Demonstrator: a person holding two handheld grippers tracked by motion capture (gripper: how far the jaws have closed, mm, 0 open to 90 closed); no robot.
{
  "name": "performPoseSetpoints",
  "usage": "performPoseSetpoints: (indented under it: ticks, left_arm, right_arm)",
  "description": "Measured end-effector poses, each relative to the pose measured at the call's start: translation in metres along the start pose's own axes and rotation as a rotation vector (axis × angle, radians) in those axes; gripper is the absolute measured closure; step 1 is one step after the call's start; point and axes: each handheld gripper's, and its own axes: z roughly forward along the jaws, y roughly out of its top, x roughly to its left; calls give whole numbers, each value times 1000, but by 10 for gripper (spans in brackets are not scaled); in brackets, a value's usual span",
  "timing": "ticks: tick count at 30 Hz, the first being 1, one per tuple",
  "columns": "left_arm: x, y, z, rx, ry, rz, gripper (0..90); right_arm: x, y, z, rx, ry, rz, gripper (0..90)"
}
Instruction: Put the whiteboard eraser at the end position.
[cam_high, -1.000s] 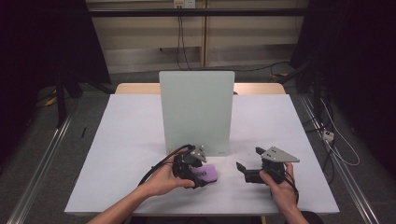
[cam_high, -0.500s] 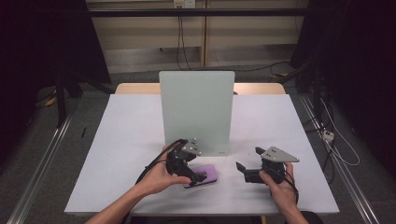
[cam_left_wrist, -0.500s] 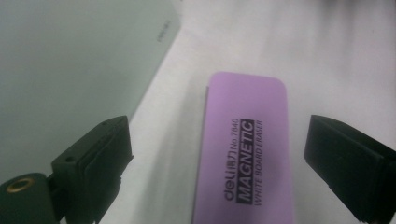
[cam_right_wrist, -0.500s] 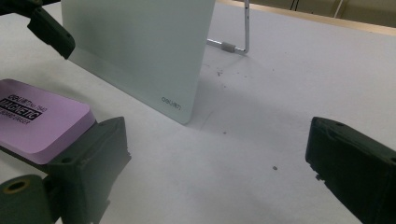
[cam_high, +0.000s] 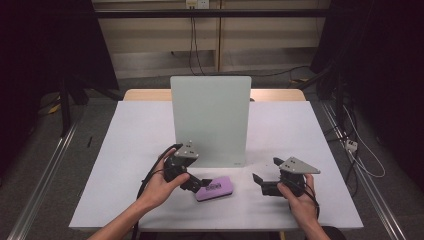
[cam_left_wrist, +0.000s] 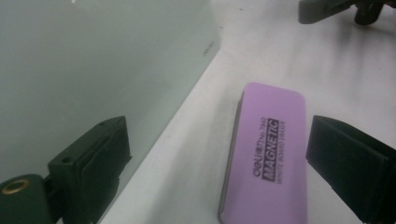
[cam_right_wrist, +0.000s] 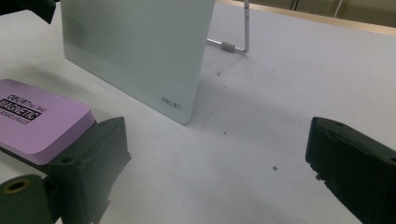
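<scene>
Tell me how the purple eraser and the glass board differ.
The purple eraser lies flat on the table; the glass board stands upright on a wire stand. The eraser is small, opaque and purple; the board is far larger, pale and frosted. Both are rectangular with rounded corners and printed branding.

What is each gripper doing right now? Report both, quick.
Left gripper: open, jaws just opened; the purple eraser lies flat on the table between them, not gripped.
Right gripper: open, holding nothing.

"deli MAGNETIC" on purple eraser (cam_left_wrist: 268, 154); "deli" logo on board (cam_right_wrist: 135, 51)
</scene>
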Motion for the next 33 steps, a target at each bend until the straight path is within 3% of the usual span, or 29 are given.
performPoseSetpoints:
  ticks: [2, 3, 4, 12, 16, 29, 33]
  left_arm:
    - [3, -4, -5, -34, 11, -14, 64]
    - [4, -5, -8, -30, 34, -14, 64]
    - [6, -7, -11, -41, 26, -21, 64]
    - [15, -24, -31, -93, 98, -59, 64]
    - [20, -35, -39, -122, 152, -77, 64]
    - [29, -69, -68, -195, 223, -185, 64]
    - [29, -82, -69, -194, 238, -190, 64]
  right_arm:
    - [0, 0, 0, 0, 0, 0, 56]
    - [1, 0, 0, 0, 0, 1, 56]
    - [1, 0, 0, 0, 0, 0, 56]
    - [0, -1, -1, 2, -5, 5, 56]
    - [0, -1, -2, 0, -10, 11, 56]
    - [-1, -4, -6, 2, -24, 25, 55]
    - [-2, -5, -7, 5, -29, 30, 55]
